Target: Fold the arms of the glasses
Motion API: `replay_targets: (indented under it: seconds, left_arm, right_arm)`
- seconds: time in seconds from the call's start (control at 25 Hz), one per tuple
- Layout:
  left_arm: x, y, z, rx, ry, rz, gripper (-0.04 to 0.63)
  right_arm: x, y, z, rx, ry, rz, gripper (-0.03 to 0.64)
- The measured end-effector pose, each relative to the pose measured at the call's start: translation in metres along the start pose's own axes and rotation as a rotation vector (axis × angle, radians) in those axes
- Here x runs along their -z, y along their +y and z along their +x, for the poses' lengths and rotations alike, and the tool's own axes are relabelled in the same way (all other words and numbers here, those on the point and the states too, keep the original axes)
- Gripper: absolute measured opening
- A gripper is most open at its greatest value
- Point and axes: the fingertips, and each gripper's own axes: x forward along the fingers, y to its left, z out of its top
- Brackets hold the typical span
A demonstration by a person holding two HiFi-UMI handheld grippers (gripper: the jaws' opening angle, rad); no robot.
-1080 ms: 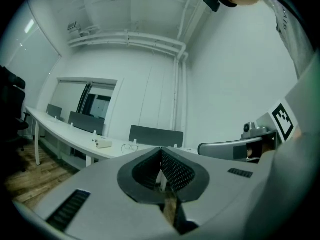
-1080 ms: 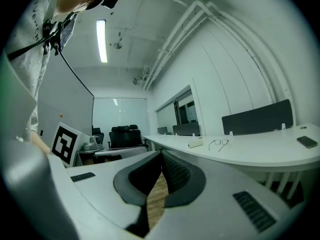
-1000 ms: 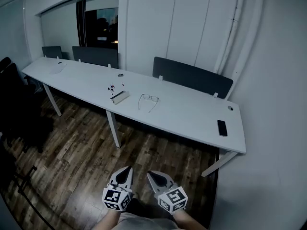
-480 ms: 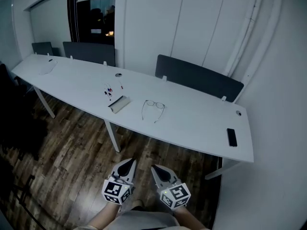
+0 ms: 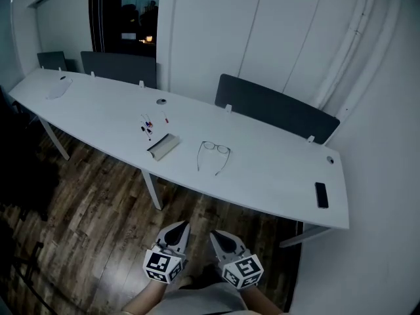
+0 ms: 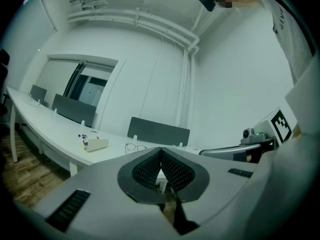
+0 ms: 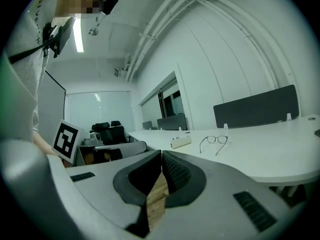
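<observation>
With left claw [image 5: 177, 229] and right claw [image 5: 217, 236] clenched empty, we risk shoving the thin-framed glasses [image 5: 214, 155], twelve o'clock on the white table [image 5: 275, 176].

**Closer to the Desk**

Stepped nearer to the long white table [image 5: 275, 172], now filling more of the head view. Shifted lower and rightward in that view: thin wire-framed glasses [image 5: 214, 155] and small flat black phone [image 5: 321, 194] near the table's right end. Carried forward side by side over the dark wood-plank floor [image 5: 85, 215]: left gripper [image 5: 180, 228] and right gripper [image 5: 216, 236].
</observation>
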Motion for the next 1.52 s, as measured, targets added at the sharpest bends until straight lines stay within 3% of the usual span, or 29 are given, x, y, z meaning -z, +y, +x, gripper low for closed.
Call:
replay_targets:
  seconds: [0.44,1.16,1.52]
  left_arm:
    - [-0.003,0.070,0.060,-0.063,0.017,0.018,0.015]
    - [-0.002,0.172,0.228,-0.034,0.085,0.043,0.017]
    - [0.010,0.204,0.290,-0.028,0.131,0.072,0.032]
  right_arm:
    - [-0.008,-0.060,0.090,-0.050,0.026,-0.023,0.019]
    - [-0.019,-0.223,0.206,-0.021,0.146,-0.085,0.020]
    - [0.001,-0.287,0.228,-0.012,0.268,-0.245,0.020]
